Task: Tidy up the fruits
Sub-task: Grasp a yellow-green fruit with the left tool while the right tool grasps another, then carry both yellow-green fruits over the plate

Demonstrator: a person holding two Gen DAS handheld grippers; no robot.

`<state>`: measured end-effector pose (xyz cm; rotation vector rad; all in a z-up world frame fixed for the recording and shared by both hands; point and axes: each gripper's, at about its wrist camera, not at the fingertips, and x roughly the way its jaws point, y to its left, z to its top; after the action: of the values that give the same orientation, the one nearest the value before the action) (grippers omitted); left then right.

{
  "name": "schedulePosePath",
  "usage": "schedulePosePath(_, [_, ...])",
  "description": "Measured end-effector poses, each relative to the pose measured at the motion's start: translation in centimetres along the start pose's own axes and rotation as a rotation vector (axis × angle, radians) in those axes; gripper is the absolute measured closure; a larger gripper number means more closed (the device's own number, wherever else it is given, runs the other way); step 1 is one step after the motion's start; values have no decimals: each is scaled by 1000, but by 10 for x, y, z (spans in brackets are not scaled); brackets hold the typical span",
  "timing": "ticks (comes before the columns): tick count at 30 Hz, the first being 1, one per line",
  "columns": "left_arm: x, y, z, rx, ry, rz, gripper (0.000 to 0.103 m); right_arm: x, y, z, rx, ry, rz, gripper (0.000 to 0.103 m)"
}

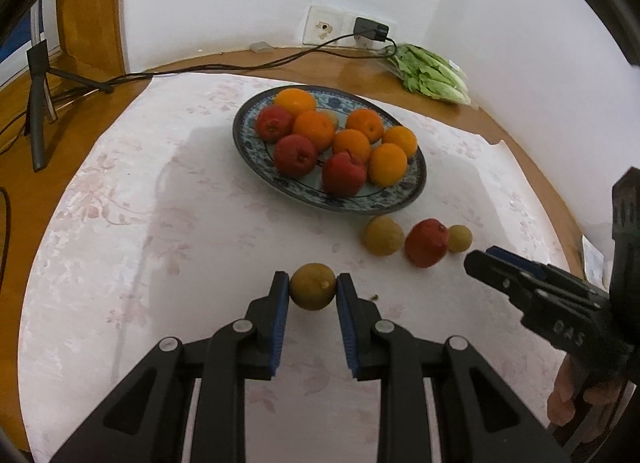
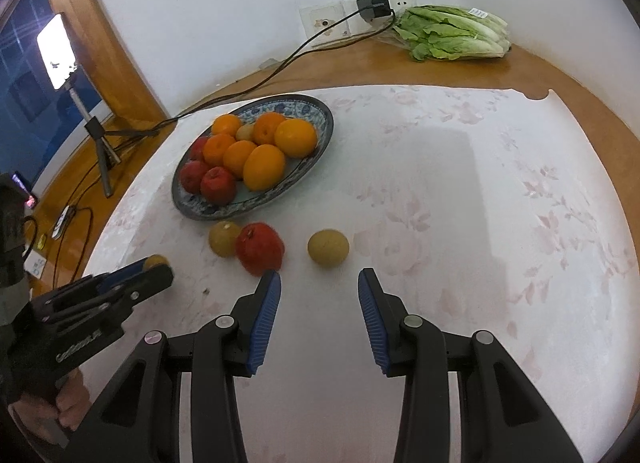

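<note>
Left wrist view: gripping a small brown-yellow fruit (image 1: pixel 313 286) between left gripper (image 1: pixel 313 288) pads above the floral tablecloth (image 1: pixel 140 223), near the blue-patterned plate (image 1: pixel 400 205) of oranges and apples; right gripper (image 2: pixel 319 283) gaping empty, just short of another brown fruit (image 2: pixel 328 248)

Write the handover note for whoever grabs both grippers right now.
Left gripper: jaws shut on a small brown fruit, near the cloth.
Right gripper: jaws open, empty, just short of a loose brown fruit.
Plate: already holds oranges and red apples.
Loose on the cloth beside the plate: a red apple and another brown fruit next to it.
Left: plate the held fruit, then the three loose ones.
</note>
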<state>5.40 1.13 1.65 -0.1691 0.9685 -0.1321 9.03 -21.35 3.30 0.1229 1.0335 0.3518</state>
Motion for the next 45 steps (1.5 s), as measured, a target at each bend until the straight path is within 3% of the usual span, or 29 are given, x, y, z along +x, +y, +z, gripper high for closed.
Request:
schedulePosePath(13, [4, 4, 1, -12, 9, -3, 78, 21, -2, 9, -42, -12, -22, 77])
schedulePosePath(27, [-3, 3, 10, -6, -13, -2, 78, 14, -1, 8, -50, -41, -9, 77])
schedulePosePath(45, [-5, -4, 66, 41, -90, -22, 78, 0, 25, 45, -114, -102, 14, 77])
